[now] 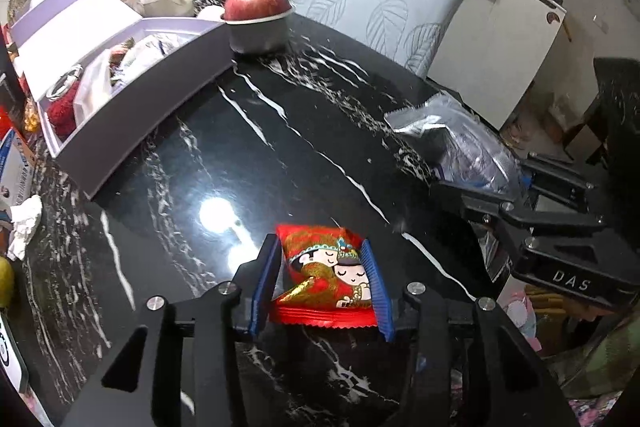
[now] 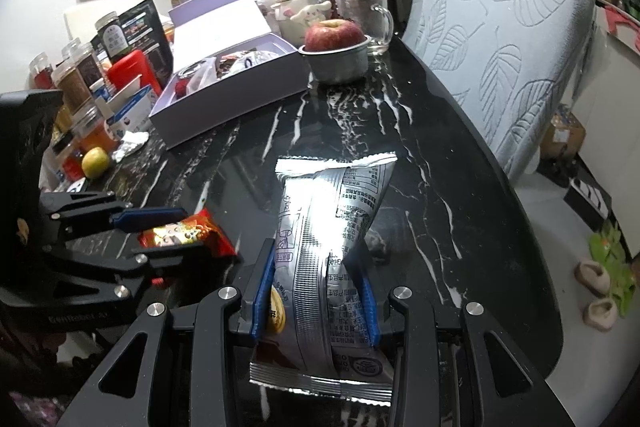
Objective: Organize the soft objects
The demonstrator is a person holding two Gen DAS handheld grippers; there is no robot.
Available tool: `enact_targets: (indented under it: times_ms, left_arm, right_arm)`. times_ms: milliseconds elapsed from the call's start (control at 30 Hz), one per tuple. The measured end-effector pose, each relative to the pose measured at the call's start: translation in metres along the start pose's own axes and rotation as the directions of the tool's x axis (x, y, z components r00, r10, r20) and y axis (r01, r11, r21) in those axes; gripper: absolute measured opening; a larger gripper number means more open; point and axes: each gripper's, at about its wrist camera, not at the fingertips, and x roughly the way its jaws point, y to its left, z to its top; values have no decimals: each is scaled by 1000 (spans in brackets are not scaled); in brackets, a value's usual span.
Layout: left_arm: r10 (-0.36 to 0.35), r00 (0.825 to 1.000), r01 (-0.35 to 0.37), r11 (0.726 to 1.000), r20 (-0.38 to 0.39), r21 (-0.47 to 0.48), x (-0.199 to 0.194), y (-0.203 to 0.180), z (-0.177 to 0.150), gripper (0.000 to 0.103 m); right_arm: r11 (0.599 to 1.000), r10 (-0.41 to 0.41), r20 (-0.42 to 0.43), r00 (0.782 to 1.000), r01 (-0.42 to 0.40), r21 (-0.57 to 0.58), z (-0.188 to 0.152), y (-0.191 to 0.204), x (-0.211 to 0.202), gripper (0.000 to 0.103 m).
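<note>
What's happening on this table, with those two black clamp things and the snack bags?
A person is tidying snack packets with a hand-held gripper in each hand. The left hand-held gripper is clamped on a small red packet, and the right hand-held gripper on a silver foil bag. Both are over the black marble table. The open purple box already holds a few items.

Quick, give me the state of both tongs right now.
Left tongs: closed on the red snack packet.
Right tongs: closed on the silver foil bag.
</note>
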Motion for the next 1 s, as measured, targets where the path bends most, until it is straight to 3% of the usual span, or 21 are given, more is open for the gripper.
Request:
enact_targets:
  times_ms: [167,233,267,433,633,800,1000]
  left_arm:
    - [4,999,-3,999,32,-33,-14,11,-1,41]
    - [11,999,-9,999,47,-46,-21,16,-2,21]
    - [18,998,-16,999,52,-52,-24,19,-3,19]
    - [37,999,-35,997,22,-66,-22,30,-12,19]
    - [-17,999,22,992,41,-123,-30,44,-21,19]
    - [15,999,-11,994,33,-111,-38,45,-27,20]
    - [-42,999,42,991,8,-129,-37,45,-39,21]
  right_arm:
    - [999,40,10,999,-40,-5,4,9,-2,36]
    - [999,50,13,999,-50,-17,5,15,-2,36]
    - [998,54,15,998,-53,-23,6,18,-2,36]
    - [997,63,16,998,-62,-51,9,35,2,36]
    - [997,57,18,998,-56,-45,7,41,3,36]
    - [999,48,26,998,-48,-23,6,39,2,36]
    - [999,43,22,999,-43,-6,2,33,-3,36]
